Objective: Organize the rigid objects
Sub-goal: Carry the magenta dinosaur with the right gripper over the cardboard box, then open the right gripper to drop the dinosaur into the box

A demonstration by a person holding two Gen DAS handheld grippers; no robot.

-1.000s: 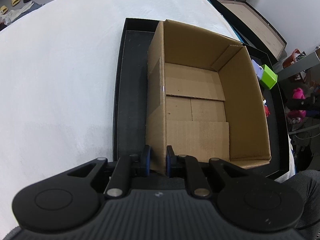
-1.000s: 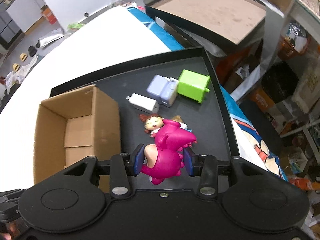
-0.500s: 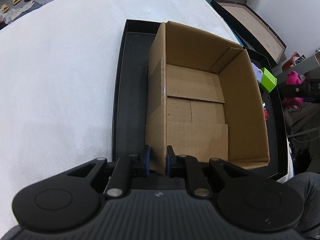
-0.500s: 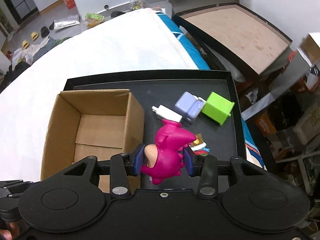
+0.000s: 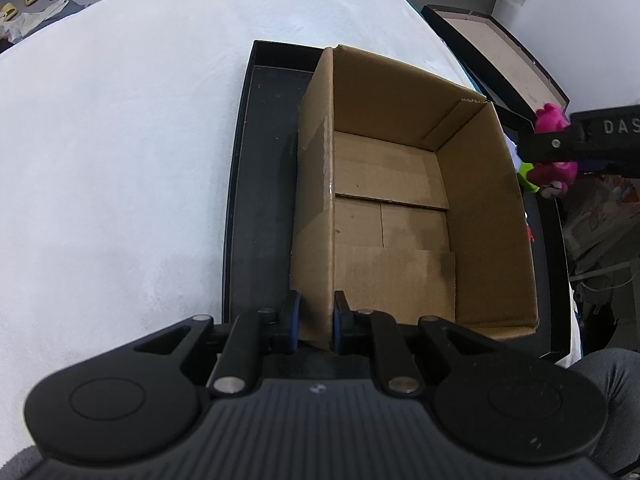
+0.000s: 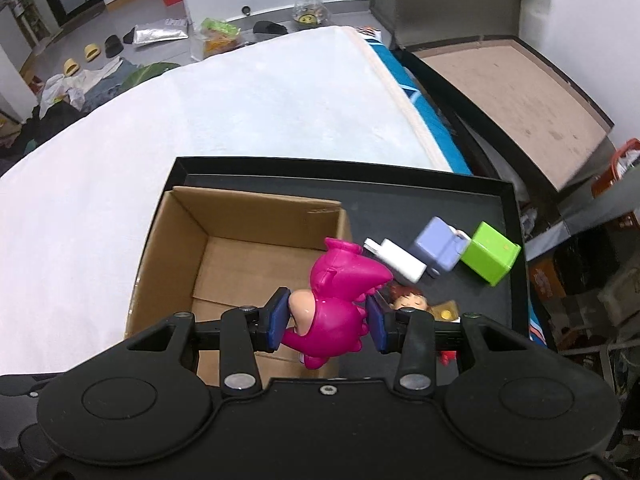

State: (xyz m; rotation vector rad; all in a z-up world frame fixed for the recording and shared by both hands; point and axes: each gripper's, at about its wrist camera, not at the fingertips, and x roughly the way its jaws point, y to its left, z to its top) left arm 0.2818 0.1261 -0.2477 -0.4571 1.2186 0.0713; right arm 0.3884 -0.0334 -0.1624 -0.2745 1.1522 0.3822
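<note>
An open cardboard box [image 5: 400,200] [image 6: 240,248] stands in a black tray [image 5: 260,200] [image 6: 400,184] on a white cloth. My left gripper [image 5: 314,324] is shut on the box's near left wall. A magenta dinosaur toy [image 6: 336,300] hangs above the box's right wall, with my right gripper [image 6: 327,322] shut on it. In the left wrist view the toy [image 5: 554,148] and a black right finger [image 5: 560,144] show beyond the box's right wall. A green cube [image 6: 490,258], a lilac block [image 6: 438,248], a white charger [image 6: 396,262] and a small doll figure [image 6: 412,300] lie on the tray's right side.
A large lidded box [image 6: 500,80] with a brown inside stands open to the right of the white cloth [image 6: 200,120]. Slippers, bags and clothes lie on the floor [image 6: 100,60] at the back left. A person's grey-clad leg [image 5: 616,400] is at the near right.
My right gripper has carried the magenta toy leftward from above the tray's loose objects to over the box's right wall, rolling as it went. The left gripper and box stayed put.
</note>
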